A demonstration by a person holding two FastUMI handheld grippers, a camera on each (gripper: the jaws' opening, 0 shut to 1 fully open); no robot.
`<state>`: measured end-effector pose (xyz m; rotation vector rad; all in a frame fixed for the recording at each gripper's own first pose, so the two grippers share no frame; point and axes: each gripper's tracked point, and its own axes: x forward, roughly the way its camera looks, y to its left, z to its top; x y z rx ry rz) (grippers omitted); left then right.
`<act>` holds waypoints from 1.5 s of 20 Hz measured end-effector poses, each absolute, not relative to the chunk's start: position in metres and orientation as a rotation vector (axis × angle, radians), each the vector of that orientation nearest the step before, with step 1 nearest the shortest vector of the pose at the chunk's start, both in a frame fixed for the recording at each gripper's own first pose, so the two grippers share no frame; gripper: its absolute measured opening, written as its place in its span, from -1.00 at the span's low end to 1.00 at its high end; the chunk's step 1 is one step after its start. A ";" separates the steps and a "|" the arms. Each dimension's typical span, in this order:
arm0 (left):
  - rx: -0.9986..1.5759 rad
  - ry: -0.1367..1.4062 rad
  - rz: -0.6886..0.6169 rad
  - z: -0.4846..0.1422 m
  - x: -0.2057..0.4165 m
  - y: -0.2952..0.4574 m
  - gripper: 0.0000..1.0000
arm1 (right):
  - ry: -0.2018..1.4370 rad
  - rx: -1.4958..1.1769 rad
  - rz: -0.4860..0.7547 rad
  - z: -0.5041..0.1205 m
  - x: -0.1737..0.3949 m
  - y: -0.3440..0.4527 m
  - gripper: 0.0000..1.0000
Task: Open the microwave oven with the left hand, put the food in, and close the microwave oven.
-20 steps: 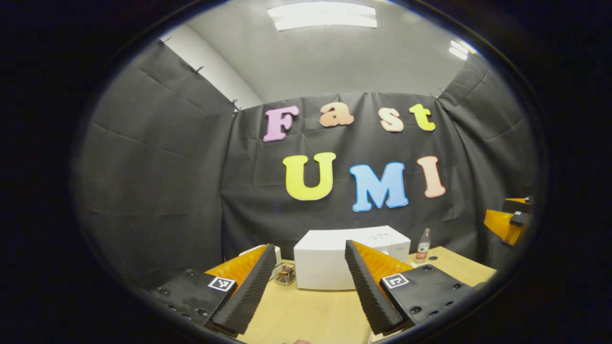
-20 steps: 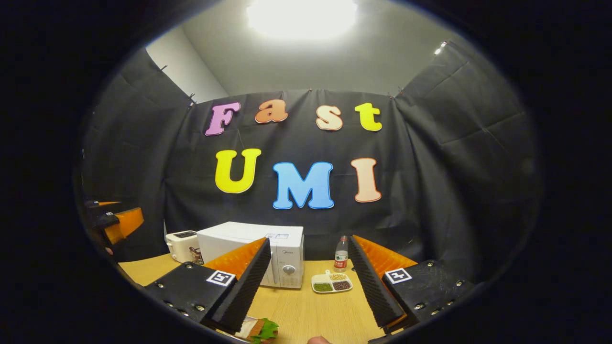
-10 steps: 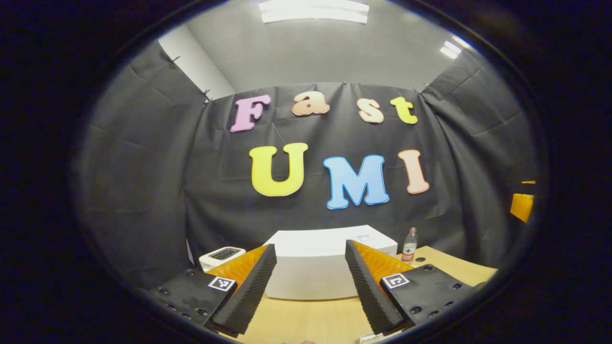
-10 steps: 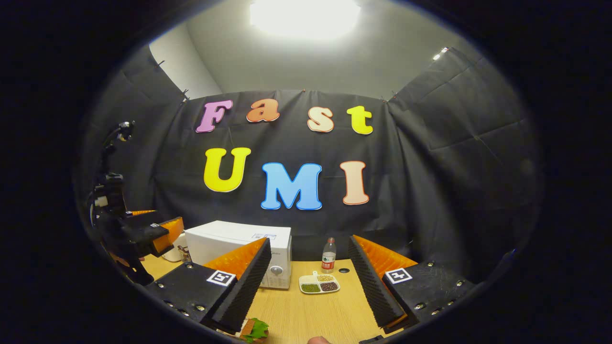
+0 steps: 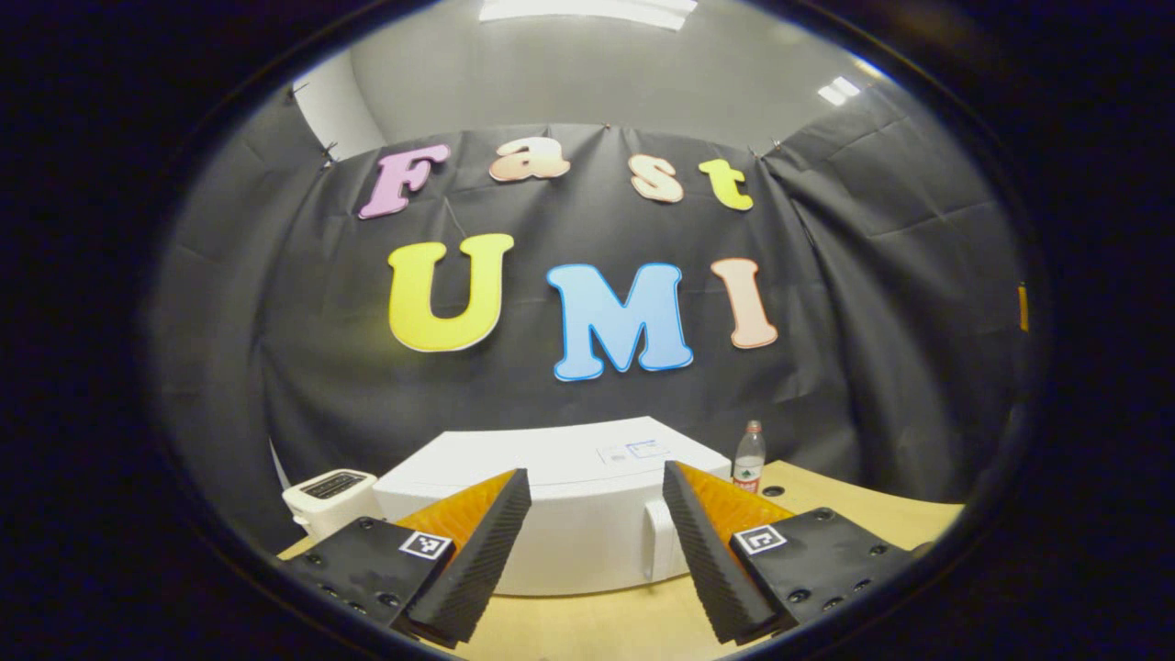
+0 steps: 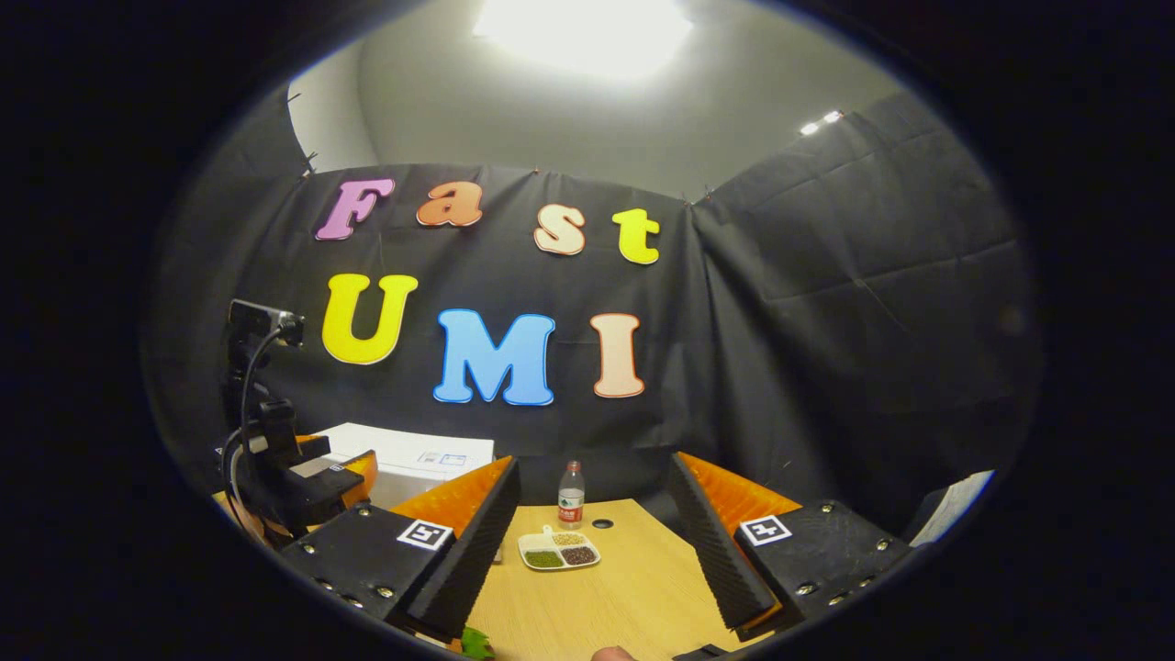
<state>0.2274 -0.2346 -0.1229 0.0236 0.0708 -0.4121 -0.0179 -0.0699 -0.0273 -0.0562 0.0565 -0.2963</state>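
Microwave oven (image 5: 560,514): white, door shut, low centre of the left gripper view, standing on the wooden worktop (image 5: 854,514) straight ahead of the left gripper (image 5: 595,551); jaws open, empty. Toaster (image 5: 326,496): lower left, beside the oven. Bottle (image 5: 749,456): right of the oven. Right gripper (image 6: 592,542): jaws open, empty. Sectioned dish (image 6: 559,551): between them on the worktop. Green food scrap (image 6: 473,643): bottom edge, right gripper view.

Food (image 6: 474,643) cut off at bottom edge (only a green scrap)
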 end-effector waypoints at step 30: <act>0.090 0.340 -0.524 -0.280 0.297 -0.345 -0.76 | 0.223 -0.164 -0.505 -0.068 -0.044 -0.111 0.95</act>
